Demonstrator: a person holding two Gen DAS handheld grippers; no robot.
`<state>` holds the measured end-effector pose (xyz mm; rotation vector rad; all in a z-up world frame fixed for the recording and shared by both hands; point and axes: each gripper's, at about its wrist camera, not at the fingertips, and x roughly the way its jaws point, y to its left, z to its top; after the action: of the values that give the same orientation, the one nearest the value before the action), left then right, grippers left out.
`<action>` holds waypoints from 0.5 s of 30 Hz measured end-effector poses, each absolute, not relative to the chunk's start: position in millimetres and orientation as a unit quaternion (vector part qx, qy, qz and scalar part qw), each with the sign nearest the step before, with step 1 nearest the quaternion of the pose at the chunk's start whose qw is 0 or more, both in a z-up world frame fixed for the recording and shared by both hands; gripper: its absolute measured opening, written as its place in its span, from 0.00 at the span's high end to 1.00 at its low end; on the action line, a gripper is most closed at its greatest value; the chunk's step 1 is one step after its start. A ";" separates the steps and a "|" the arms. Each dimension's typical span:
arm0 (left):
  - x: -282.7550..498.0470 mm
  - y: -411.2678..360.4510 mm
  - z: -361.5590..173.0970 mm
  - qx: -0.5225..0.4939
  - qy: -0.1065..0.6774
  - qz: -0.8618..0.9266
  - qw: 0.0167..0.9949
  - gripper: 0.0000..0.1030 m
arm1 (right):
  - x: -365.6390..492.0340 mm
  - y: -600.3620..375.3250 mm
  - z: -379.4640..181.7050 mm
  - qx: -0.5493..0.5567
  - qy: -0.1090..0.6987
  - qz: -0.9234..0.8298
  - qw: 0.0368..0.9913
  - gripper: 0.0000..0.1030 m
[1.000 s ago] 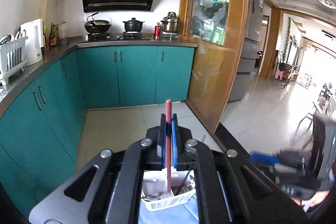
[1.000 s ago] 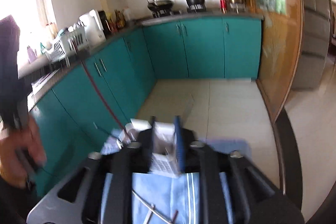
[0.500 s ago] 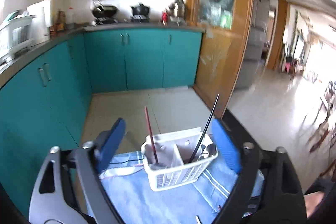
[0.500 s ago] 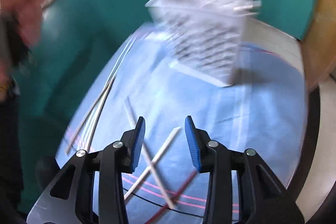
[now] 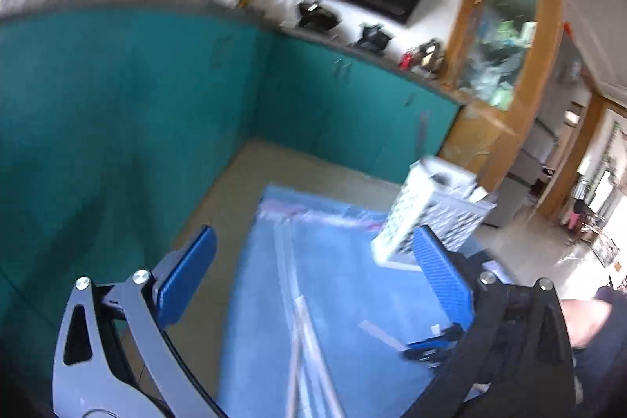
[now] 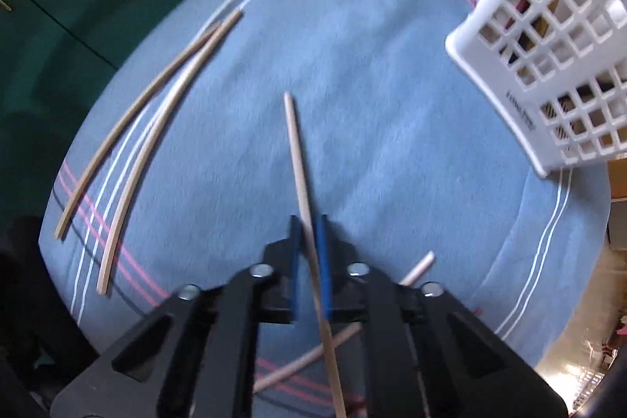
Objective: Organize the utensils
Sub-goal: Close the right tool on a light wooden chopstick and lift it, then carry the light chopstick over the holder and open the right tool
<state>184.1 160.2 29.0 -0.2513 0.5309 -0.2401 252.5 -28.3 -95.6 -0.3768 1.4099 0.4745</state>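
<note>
Your right tongs (image 6: 308,236) just closed on a stick (image 6: 298,159) lying on the blue cloth (image 6: 372,65) near the basket (image 6: 548,65), & your left tongs (image 5: 313,261) just opened wide, w/ nothing between them.

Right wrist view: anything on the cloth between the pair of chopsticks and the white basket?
One chopstick, its near end gripped by the right gripper. Otherwise bare blue cloth between the pair of chopsticks and the white basket.
</note>
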 end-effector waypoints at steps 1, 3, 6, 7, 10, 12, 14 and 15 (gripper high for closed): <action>187.8 161.7 23.2 -0.126 0.265 -0.119 0.948 0.04 | 249.7 -27.9 -95.4 -0.173 0.635 0.211 0.723 0.95; 190.9 165.1 18.4 -0.129 0.263 -0.114 0.949 0.04 | 243.4 -29.7 -94.1 -0.164 0.627 0.203 0.734 0.95; 194.6 170.5 12.0 -0.128 0.263 -0.093 0.952 0.04 | 231.7 -44.2 -73.2 -0.125 0.601 0.195 0.765 0.95; 195.8 171.3 11.3 -0.129 0.266 -0.092 0.951 0.04 | 227.8 -49.5 -62.5 -0.112 0.590 0.198 0.775 0.95; 198.3 172.4 15.2 -0.140 0.263 -0.096 0.950 0.04 | 211.7 -75.3 -11.6 -0.068 0.535 0.190 0.820 0.95; 198.4 171.1 16.0 -0.141 0.259 -0.096 0.951 0.04 | 204.8 -93.6 27.0 -0.046 0.492 0.181 0.850 0.95; 199.3 169.7 15.5 -0.143 0.260 -0.098 0.950 0.04 | 198.9 -110.6 70.6 -0.024 0.439 0.162 0.884 0.95; 199.7 168.8 14.6 -0.143 0.261 -0.099 0.950 0.04 | 200.5 -116.7 88.3 -0.020 0.416 0.149 0.897 0.95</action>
<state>199.7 168.8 14.6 -0.2907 0.5302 -0.2019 200.5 -116.7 88.3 -0.0418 0.8622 0.3096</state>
